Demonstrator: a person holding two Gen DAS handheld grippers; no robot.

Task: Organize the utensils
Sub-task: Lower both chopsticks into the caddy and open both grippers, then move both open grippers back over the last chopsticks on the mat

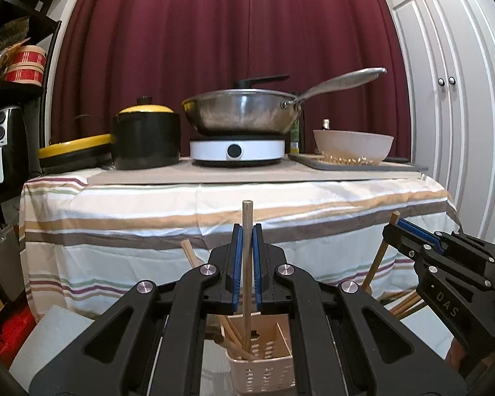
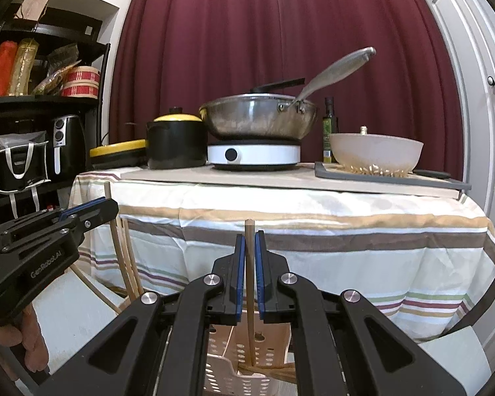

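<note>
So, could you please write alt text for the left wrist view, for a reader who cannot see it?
The left tongs are shut on an upright wooden chopstick whose lower end sits in a beige perforated basket with other chopsticks. At right, the right tongs grip another chopstick. Behind stands a table with a striped cloth, a steel pan and a black pot.

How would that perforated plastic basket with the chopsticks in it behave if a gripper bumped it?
The basket looks thin-walled and full of holes, so probably light and easy to slide. It stands taller than wide, and its chopsticks lean to one side, so a push high up might tip it. The left gripper holds a chopstick upright in it.
</note>
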